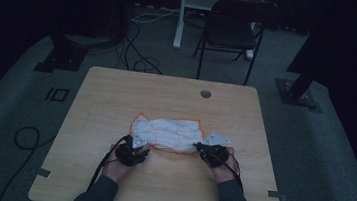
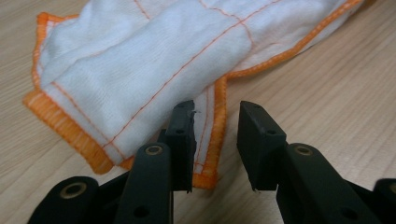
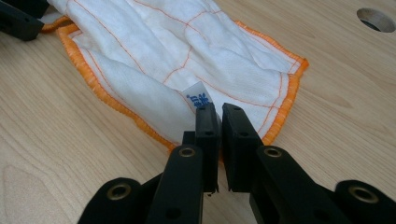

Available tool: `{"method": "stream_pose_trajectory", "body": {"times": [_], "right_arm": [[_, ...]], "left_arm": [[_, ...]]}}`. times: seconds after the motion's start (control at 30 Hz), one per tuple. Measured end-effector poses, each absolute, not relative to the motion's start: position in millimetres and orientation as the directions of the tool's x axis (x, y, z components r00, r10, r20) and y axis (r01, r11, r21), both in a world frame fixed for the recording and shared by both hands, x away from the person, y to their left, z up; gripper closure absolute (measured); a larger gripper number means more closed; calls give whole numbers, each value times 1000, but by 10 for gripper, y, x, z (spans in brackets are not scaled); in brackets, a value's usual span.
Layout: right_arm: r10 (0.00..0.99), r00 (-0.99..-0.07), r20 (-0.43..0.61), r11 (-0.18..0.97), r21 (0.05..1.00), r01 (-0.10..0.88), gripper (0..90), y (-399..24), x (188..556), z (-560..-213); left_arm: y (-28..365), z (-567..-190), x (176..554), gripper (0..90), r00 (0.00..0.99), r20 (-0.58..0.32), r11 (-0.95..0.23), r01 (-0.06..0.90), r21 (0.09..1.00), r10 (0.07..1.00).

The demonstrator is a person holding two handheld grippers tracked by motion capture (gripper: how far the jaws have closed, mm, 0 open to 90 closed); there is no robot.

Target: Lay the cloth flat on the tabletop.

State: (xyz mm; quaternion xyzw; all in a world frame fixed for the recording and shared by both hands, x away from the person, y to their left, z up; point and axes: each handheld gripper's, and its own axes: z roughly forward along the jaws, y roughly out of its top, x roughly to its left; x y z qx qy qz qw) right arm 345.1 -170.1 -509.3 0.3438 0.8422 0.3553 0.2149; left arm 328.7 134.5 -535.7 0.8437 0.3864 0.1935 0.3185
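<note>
A white cloth with orange hem and orange stitch lines lies crumpled near the middle of the wooden table. My left gripper is at its near left corner. In the left gripper view the jaws of the left gripper stand apart, with the cloth's hemmed corner between them and a gap on either side. My right gripper is at the near right corner. In the right gripper view the right gripper is shut on the cloth's edge, just below a small white label.
A round cable hole sits in the table's far side, also visible as the hole beyond the cloth. A dark chair and cables stand on the floor behind the table. Bare wood surrounds the cloth.
</note>
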Motion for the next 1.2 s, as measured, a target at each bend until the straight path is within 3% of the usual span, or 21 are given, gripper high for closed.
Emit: {"method": "stream_pose_trajectory", "body": {"times": [0.17, 0.27, 1.07, 1.2], "right_arm": [[735, -668, -115, 506, 749, 428, 856, -1725, 3449, -5082], [737, -666, -115, 504, 750, 429, 856, -1743, 3446, -5073], [736, -667, -115, 521, 726, 449, 852, -1691, 3558, -5150], [735, -671, -94, 529, 699, 482, 745, -1656, 3635, -5257]], "left_arm": [[1426, -5345, 3286, 843, 617, 74, -494, 546, 677, 783], [1473, -5335, 3265, 877, 620, 68, -496, 552, 671, 782], [1624, -5325, 3177, 855, 607, 88, -503, 559, 659, 790], [1626, -5326, 3178, 853, 606, 85, -500, 560, 661, 791]]}}
